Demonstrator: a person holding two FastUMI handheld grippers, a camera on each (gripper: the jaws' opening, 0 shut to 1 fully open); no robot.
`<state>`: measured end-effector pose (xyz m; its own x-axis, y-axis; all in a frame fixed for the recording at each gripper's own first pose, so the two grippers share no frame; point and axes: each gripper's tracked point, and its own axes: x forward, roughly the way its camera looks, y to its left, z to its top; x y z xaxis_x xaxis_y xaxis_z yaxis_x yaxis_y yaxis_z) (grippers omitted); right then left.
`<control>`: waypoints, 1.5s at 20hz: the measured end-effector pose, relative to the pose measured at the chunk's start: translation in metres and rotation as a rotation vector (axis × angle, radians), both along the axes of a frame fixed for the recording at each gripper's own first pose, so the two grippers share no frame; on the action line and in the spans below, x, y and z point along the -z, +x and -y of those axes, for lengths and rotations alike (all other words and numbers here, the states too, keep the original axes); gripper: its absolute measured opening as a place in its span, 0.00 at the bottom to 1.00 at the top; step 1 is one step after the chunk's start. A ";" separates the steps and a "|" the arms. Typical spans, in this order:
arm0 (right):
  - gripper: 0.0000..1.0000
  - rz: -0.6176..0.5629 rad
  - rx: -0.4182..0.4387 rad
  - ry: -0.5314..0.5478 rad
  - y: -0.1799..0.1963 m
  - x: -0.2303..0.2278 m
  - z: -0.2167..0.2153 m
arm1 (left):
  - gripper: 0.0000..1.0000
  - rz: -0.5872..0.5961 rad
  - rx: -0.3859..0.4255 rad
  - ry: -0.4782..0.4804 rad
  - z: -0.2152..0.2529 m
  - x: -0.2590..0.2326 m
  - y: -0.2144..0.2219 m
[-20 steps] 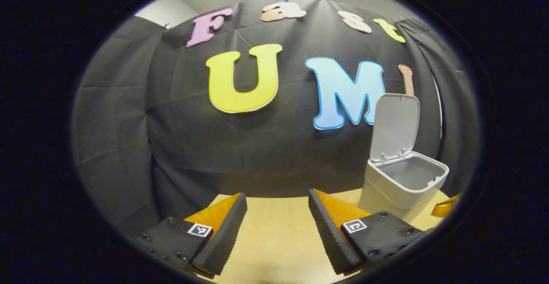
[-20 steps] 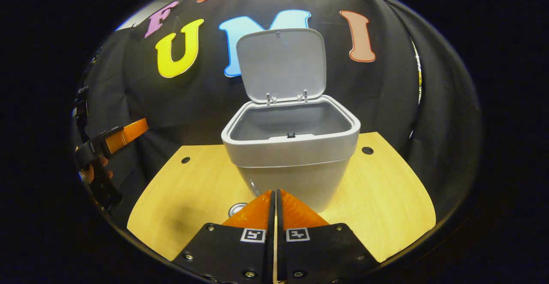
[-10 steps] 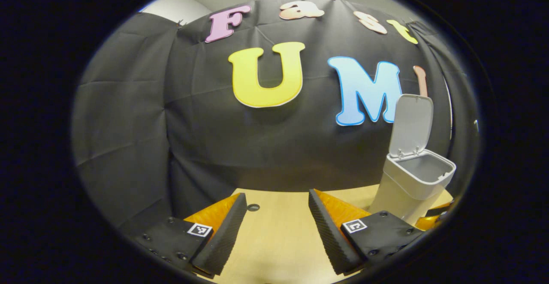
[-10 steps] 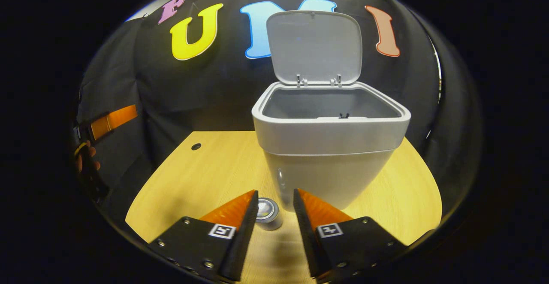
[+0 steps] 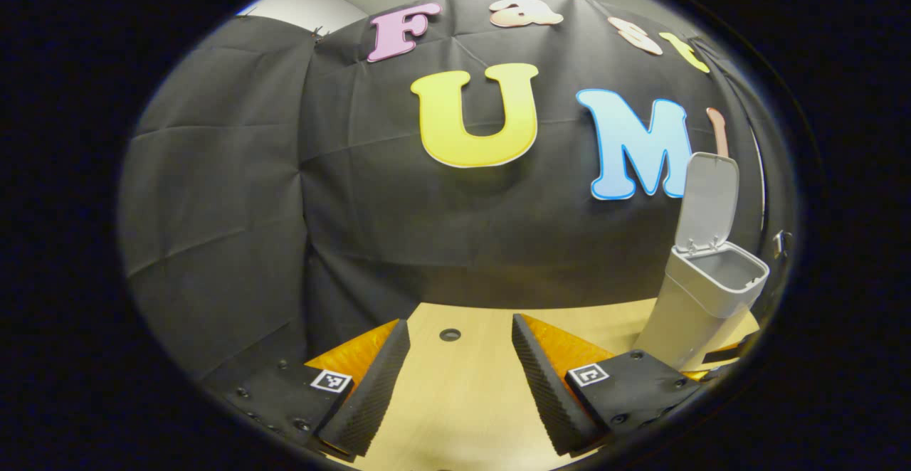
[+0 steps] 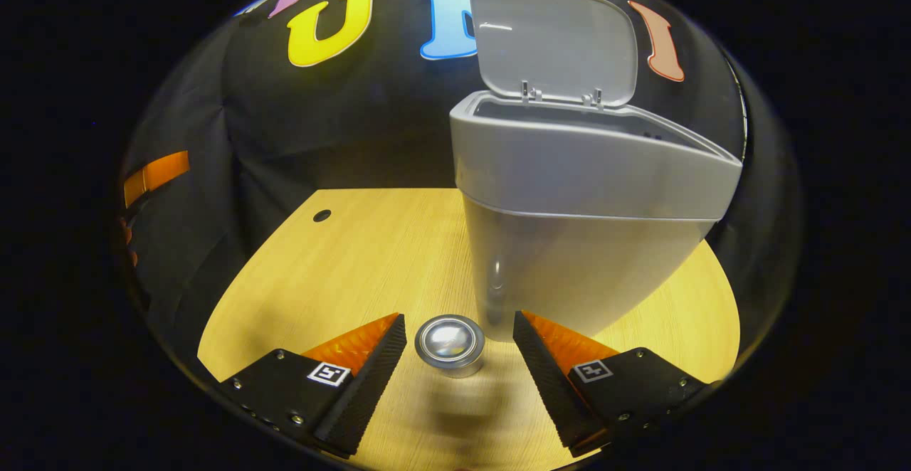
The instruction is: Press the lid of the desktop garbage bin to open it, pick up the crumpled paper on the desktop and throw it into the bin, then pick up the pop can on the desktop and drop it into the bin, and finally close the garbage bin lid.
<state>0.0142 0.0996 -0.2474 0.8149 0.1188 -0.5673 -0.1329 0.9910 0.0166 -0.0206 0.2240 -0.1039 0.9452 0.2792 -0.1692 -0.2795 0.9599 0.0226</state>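
Pop can (image 6: 450,344) lying on the desktop (image 6: 341,257) at about 6 o'clock in the right gripper view, shiny round end facing the camera, just in front of the foot of the bin (image 6: 583,193). Probably light and thin-walled, so easy to dent, and smooth and round enough to roll or squirt out of a sloppy pinch. Best bet looks like squeezing across the curved side wall near the middle, gently, not on the end rims. Right gripper (image 6: 459,346) spread wide with nothing held, one finger at each side of the can and neither touching it yet. Bin close behind the can, at 1 to 2 o'clock, lid (image 6: 556,40) flipped up and mouth open; the finger nearest it has little room next to the bin wall, so could bump it on closing. Can't tell from here whether the crumpled paper is already inside. Left gripper (image 5: 455,378) also gaping and empty, hovering over bare wood well away, bin at 3 o'clock in the left gripper view. Small round hole (image 6: 322,215) in the desktop at 10 o'clock, out of the way.
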 end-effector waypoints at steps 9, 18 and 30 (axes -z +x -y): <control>0.98 -0.057 -0.018 -0.043 0.008 0.026 -0.006 | 0.99 -0.018 -0.040 -0.013 -0.016 0.011 -0.006; 0.87 -0.099 -0.039 -0.089 0.012 0.047 -0.005 | 0.95 -0.029 -0.063 -0.015 -0.019 0.014 -0.012; 0.84 0.053 -0.092 0.071 0.013 -0.038 -0.040 | 0.95 -0.021 -0.031 -0.014 0.002 0.017 -0.004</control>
<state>0.0274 0.1398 -0.2089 0.8272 0.2324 -0.5117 -0.2256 0.9712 0.0765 -0.0248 0.2217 -0.1211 0.9326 0.3054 -0.1925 -0.3083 0.9512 0.0153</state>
